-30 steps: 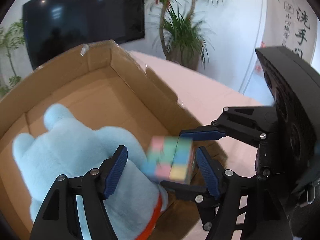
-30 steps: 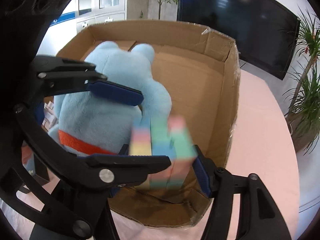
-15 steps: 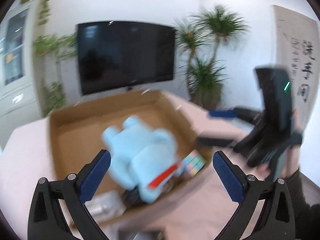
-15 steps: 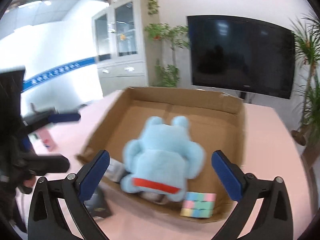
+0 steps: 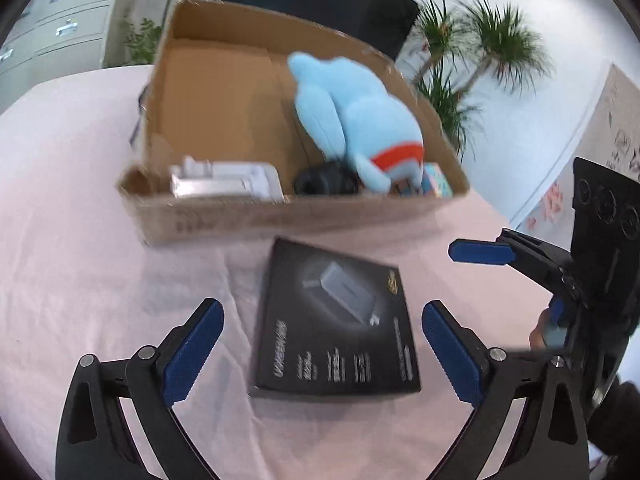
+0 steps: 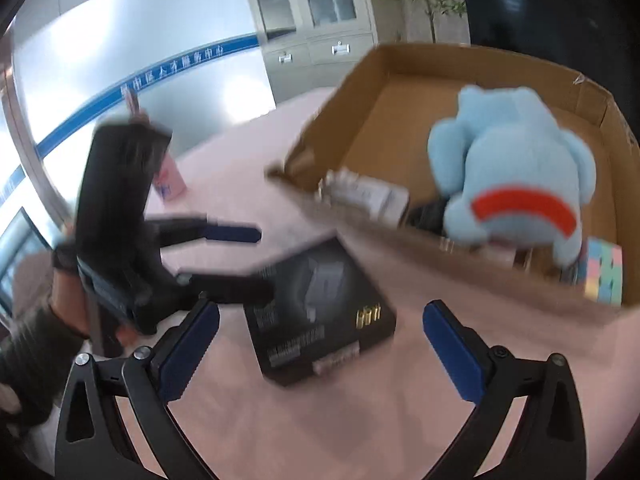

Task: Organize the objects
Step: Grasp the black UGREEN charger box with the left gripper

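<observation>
A black flat product box [image 5: 336,320] lies on the pink tablecloth in front of a cardboard box [image 5: 280,212]; it also shows in the right wrist view [image 6: 320,312]. The cardboard box [image 6: 500,276] holds a light blue plush toy [image 5: 360,120] [image 6: 512,168], a pastel cube [image 6: 604,276] [image 5: 438,182], a white packet [image 5: 228,182] [image 6: 368,196] and a dark object [image 5: 324,182]. My left gripper [image 5: 322,350] is open and empty, hovering over the black box. My right gripper [image 6: 320,344] is open and empty, just in front of the black box.
The table is covered in a pink cloth [image 5: 80,220]. A pink carton [image 6: 170,178] stands at the far left of the table. Potted plants [image 5: 472,60], a dark screen [image 5: 328,0] and cabinets [image 6: 320,24] stand behind the table.
The pastel cube was let go and now lies in the box's corner beside the plush. Both grippers opened wide and pulled back out of the box, down toward the black product box.
</observation>
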A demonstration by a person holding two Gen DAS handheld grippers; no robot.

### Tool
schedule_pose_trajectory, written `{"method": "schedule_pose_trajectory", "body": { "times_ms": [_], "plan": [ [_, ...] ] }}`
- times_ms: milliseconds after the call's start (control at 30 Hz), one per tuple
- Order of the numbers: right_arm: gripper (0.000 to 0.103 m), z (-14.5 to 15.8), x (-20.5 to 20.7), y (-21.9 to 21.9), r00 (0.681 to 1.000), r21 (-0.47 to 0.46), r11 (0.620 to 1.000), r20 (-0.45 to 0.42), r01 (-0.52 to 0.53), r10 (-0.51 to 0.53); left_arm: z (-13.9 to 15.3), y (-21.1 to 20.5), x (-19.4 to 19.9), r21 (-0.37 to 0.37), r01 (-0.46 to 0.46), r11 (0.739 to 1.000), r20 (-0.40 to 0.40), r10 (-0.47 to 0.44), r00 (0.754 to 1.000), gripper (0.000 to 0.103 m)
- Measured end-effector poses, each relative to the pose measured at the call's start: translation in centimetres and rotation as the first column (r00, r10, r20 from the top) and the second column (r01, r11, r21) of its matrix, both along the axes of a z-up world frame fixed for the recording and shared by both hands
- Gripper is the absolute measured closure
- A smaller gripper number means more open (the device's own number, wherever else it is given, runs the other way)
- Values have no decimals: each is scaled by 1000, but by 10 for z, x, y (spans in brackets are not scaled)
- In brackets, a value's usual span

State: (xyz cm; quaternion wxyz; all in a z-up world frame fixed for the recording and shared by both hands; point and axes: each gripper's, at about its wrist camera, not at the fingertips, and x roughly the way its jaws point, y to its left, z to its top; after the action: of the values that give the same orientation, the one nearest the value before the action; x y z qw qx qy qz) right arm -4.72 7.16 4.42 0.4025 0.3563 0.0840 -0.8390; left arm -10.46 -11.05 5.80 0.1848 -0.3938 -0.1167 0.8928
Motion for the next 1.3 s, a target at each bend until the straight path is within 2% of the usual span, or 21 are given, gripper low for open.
{"method": "schedule_pose_trajectory", "body": {
  "times_ms": [100, 200, 233, 300, 333, 367, 500, 567, 600, 633, 667, 867, 1133, 1300],
  "plan": [
    [1, -26, 15, 3, 1000, 60, 998, 1, -19, 19, -15, 29, 7, -43, 74, 996, 45, -72, 996, 19],
    [1, -41, 20, 16, 996, 76, 994, 31, -83, 81, -12, 55, 23, 20, 191, 981, 52, -192, 980, 22],
    [1, -42, 21, 21, 995, 73, 992, 35, -100, 98, -10, 62, 29, 5, 208, 978, 38, -208, 977, 22],
    [1, -42, 22, 28, 996, 83, 992, 13, -94, 94, -9, 70, 30, -54, 158, 986, 25, -157, 987, 21],
    [1, -41, 21, 32, 997, 86, 993, 5, -77, 77, -10, 70, 25, -59, 127, 990, 30, -125, 992, 17],
    [1, -42, 19, 33, 998, 88, 994, 3, -69, 69, -14, 69, 20, -42, 104, 994, 44, -103, 994, 14],
    [1, -49, 10, 40, 998, 86, 995, 10, -57, 56, -24, 65, 10, 57, 95, 994, 53, -98, 994, 12],
    [4, -53, 8, 43, 997, 76, 994, 36, -74, 71, -28, 70, 7, 74, 93, 993, 29, -95, 995, 12],
    [10, -52, 9, 45, 996, 62, 995, 38, -82, 80, -30, 71, 5, 82, 92, 992, 30, -95, 995, 12],
    [15, -51, 9, 46, 995, 48, 994, 41, -95, 93, -29, 71, 4, 81, 84, 993, 25, -87, 996, 14],
    [16, -50, 10, 46, 995, 56, 994, 40, -89, 87, -28, 71, 4, 83, 82, 993, 18, -84, 996, 18],
    [16, -53, 13, 38, 996, 126, 989, 35, -81, 78, -36, 63, -8, 161, 74, 984, 55, -84, 995, 21],
    [15, -57, 13, 28, 997, 182, 981, 31, -68, 63, -33, 73, -4, 123, 60, 991, 54, -67, 996, 15],
    [15, -59, 14, 22, 998, 218, 974, 11, -65, 64, -34, 69, 0, 134, 56, 989, 57, -64, 996, 15]
  ]
}}
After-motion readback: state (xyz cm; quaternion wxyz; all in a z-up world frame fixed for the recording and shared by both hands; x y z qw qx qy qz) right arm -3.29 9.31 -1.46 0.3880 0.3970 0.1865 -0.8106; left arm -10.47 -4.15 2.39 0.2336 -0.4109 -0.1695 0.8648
